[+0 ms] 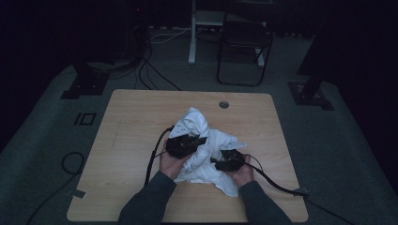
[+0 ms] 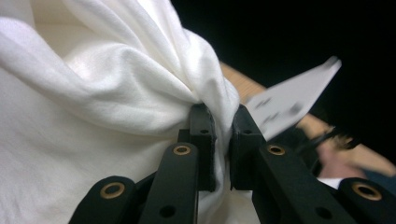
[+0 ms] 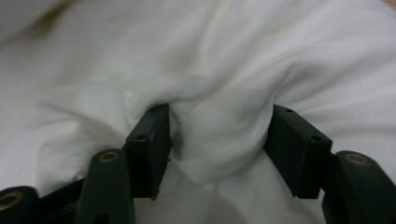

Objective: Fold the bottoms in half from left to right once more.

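A crumpled white cloth lies heaped in the middle of the wooden table. My left gripper rests on the left part of the heap, a hand wrapped around it. In the left gripper view its jaws are shut on a gathered fold of the cloth, which is pulled taut. My right gripper sits low on the cloth's right side. In the right gripper view its jaws stand apart, pushed into the cloth, with a soft bulge of fabric between them.
A small round hole is in the table near its far edge. Beyond the table stand a dark folding chair and a white post. Cables trail from the grippers across the table and onto the floor.
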`<state>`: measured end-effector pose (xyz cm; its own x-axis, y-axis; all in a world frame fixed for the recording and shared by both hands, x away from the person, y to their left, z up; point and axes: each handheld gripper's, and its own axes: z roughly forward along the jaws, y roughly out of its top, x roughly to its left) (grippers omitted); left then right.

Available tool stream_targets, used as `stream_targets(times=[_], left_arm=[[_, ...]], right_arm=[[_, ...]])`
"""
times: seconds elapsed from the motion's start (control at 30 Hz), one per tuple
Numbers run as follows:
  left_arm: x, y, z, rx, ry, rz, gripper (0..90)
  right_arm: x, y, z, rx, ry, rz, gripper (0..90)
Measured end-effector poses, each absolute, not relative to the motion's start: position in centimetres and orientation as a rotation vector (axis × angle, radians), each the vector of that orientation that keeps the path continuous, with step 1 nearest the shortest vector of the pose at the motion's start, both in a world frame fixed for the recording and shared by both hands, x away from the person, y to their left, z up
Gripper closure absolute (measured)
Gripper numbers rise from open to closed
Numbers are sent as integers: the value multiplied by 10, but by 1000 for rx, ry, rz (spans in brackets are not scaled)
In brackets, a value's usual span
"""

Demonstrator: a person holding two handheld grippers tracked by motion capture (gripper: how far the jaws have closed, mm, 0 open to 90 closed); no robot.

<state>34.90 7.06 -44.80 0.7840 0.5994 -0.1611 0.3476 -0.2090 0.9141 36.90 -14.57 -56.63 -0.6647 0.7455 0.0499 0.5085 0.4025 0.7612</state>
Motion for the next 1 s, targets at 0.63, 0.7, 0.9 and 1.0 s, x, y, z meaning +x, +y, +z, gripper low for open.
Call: stream_targets(times=[0.63,0.7,0.9,1.0], left_arm=[[357,7,-542,2069,735,109,827],[357,6,-542,2070,735,113,826],[354,10,-530,2073,715,99,723],[347,17,-507,2050,684,153,596]], right_arm=[[353,-227,-527,1220,2172,1415,321],[350,-224,-519,1141,2190,1471,268],[368,-205,-514,1157,2183,1439,631],[381,-205,-516,1231,2160,1416,850]])
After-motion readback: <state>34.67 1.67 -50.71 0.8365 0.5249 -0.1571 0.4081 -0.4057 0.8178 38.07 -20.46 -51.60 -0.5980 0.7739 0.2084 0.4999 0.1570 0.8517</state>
